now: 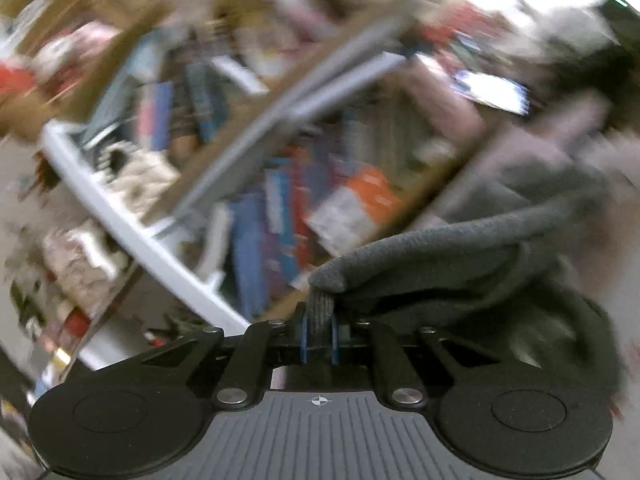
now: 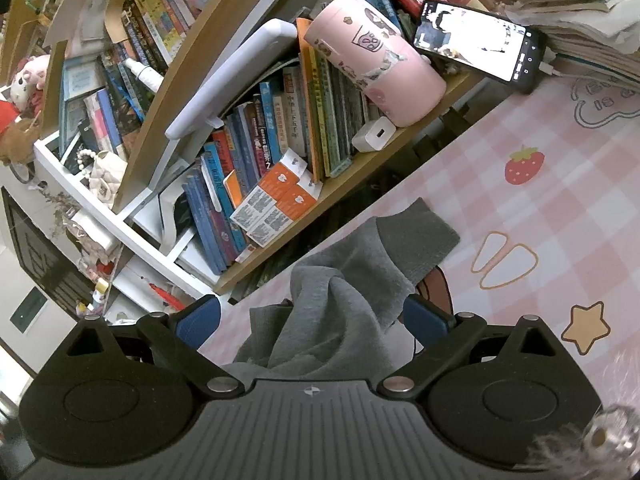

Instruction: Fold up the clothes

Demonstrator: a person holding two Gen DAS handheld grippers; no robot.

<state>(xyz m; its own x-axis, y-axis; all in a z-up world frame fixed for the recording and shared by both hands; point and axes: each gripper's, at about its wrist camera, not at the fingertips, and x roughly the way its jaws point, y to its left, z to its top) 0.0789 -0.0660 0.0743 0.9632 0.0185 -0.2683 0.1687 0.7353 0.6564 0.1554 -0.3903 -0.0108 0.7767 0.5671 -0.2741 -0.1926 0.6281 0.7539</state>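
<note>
A grey knitted garment [image 2: 352,280] lies bunched on the pink checked tablecloth [image 2: 560,184], one ribbed cuff stretched out flat toward the back. My right gripper [image 2: 312,320] stands open, its blue pads [image 2: 424,320] on either side of the bunched cloth and apart from it. In the blurred left wrist view my left gripper [image 1: 319,332] is shut on a fold of the grey garment [image 1: 460,256], which trails off to the right and hangs lifted above the table.
A wooden bookshelf [image 2: 360,184] crammed with books stands along the table's far edge. On it sit a pink cylinder [image 2: 376,64], a white charger [image 2: 374,134] and a lit phone [image 2: 480,44]. A stack of papers [image 2: 580,28] rests at the back right.
</note>
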